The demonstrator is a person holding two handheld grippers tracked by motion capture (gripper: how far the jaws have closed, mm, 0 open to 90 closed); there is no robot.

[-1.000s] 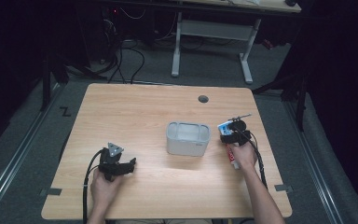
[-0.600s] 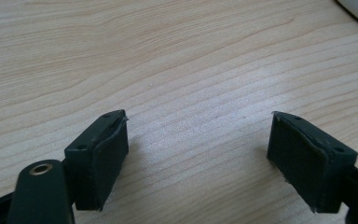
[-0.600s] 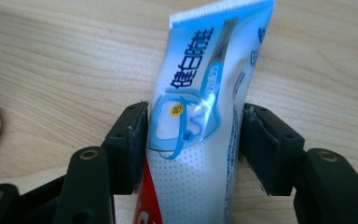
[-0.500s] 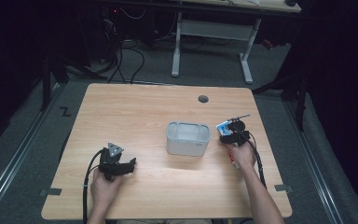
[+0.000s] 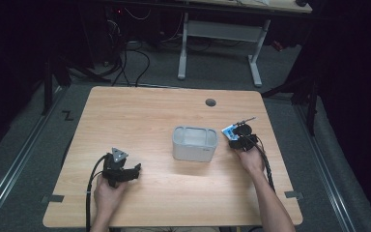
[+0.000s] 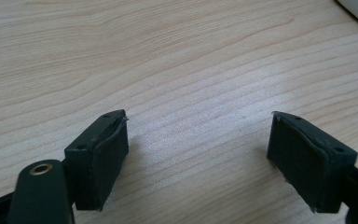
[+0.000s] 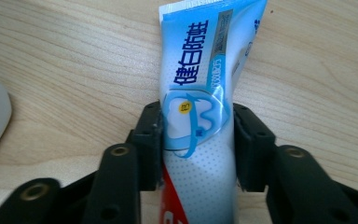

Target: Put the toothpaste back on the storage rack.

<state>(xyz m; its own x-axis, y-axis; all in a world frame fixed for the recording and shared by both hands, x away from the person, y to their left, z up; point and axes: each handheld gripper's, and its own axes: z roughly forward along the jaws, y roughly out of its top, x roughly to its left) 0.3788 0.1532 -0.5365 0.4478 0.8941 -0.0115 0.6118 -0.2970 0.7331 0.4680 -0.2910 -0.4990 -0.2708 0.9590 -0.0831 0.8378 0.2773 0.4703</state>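
Right gripper view shows the right gripper (image 7: 198,144) with its fingers (image 7: 150,140) having just been closing, now pinching a blue-and-white toothpaste tube (image 7: 200,88) from both sides; the tube lies flat on the wooden tabletop (image 7: 65,70), its crimped end pointing away from the camera. From the high view, that gripper (image 5: 237,136) and the tube (image 5: 230,131) sit just beside the right end of a grey rectangular container (image 5: 194,143), which stands near the middle of the tabletop. Well apart, near the front left, the left gripper (image 5: 134,171) rests low over the wood; the left gripper view shows its fingers (image 6: 103,154) spread wide with bare wood between them.
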